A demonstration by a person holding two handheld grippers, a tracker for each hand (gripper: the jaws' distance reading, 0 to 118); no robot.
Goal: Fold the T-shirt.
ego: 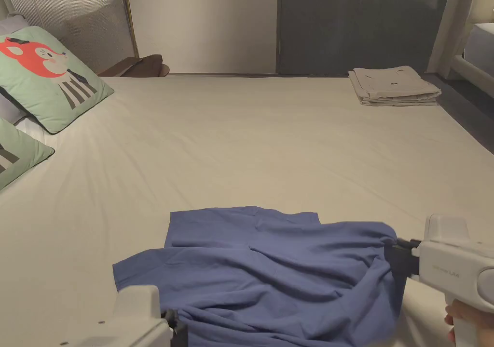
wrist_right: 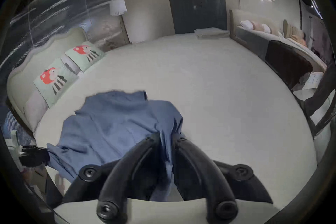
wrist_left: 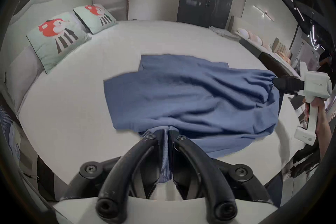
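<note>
With the shirt lying crumpled on the bed at 6 o'clock, the left gripper and right gripper were each clamped on its edge, so both should pull apart evenly to flatten it first.

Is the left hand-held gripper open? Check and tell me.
No, the left hand-held gripper has both jaws pressed together on a bunched edge of the blue T-shirt.

Three near views over bed
</note>
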